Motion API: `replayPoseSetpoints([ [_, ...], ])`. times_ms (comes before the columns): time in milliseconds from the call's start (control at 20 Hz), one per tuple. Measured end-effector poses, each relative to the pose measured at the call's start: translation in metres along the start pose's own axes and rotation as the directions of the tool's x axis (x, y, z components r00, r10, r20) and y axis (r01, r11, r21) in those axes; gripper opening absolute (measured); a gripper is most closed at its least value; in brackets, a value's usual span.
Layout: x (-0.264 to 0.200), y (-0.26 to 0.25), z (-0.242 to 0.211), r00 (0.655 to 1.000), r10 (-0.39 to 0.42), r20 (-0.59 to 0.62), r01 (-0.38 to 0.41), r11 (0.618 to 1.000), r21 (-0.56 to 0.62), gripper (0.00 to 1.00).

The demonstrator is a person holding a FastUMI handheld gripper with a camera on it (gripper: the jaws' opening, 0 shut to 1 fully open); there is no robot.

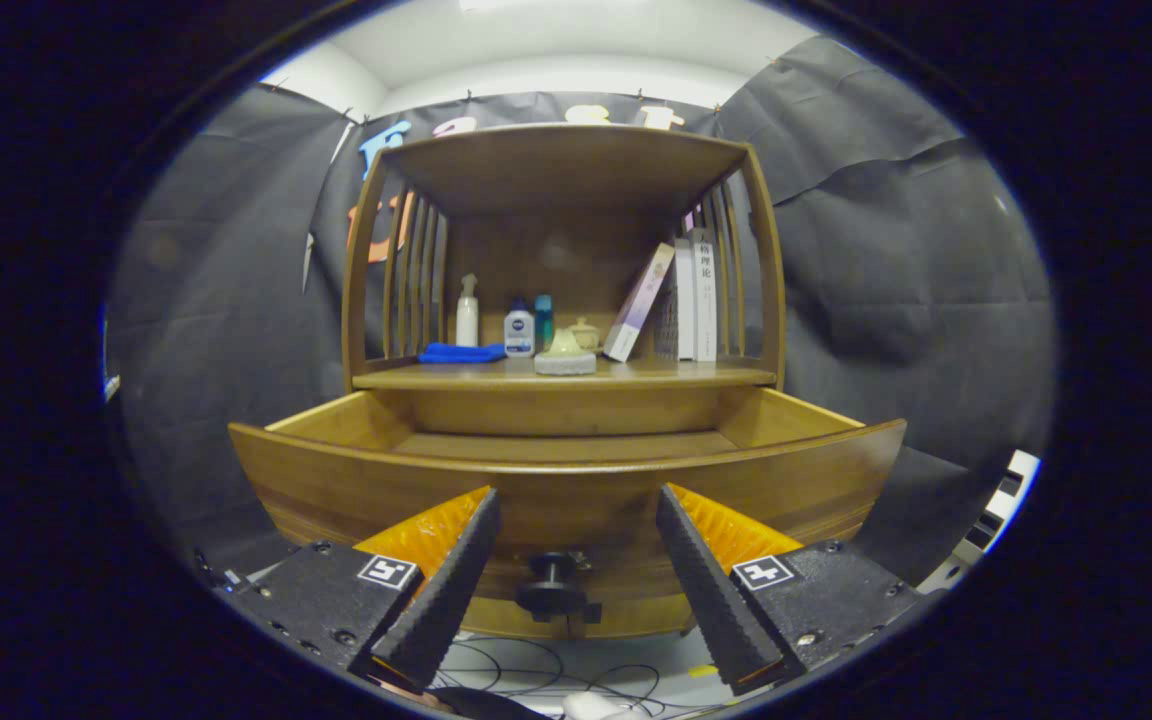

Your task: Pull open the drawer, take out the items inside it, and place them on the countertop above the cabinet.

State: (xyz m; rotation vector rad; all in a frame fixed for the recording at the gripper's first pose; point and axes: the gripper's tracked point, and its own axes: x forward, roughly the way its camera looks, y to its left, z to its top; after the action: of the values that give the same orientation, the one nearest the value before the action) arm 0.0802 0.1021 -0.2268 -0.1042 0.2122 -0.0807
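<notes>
Wooden drawer (566, 470) is pulled out, its front just ahead of your fingers; what shows of its inside looks bare, though the front wall hides the near floor. Countertop (436, 377), left to right: blue cloth (461, 353), spray bottle (467, 312), two small bottles, round lidded dish (565, 356), books (681, 300). Gripper (576, 570) is wide open, holding nothing, black knob (554, 588) between the fingers, untouched. Likely near the end: tilt over the front to check inside.
</notes>
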Motion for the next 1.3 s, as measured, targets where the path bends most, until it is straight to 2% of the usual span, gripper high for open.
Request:
replayPoseSetpoints([
  [200, 0.01, 0.004, -0.016, 0.999, 0.008, -0.046, -0.008, 1.0, -0.006, 1.0],
  [350, 0.011, 0.005, -0.012, 1.0, 0.006, -0.004, -0.006, 1.0, -0.002, 0.99],
  [700, 0.02, 0.007, -0.011, 1.0, 0.02, 0.0, -0.02, 1.0, -0.009, 0.99],
  [850, 0.032, 0.006, -0.009, 0.999, 0.034, -0.007, -0.034, 0.999, 0.02, 0.99],
  [1300, 0.081, 0.013, 0.002, 1.0, 0.01, 0.012, -0.011, 1.0, 0.027, 0.99],
])
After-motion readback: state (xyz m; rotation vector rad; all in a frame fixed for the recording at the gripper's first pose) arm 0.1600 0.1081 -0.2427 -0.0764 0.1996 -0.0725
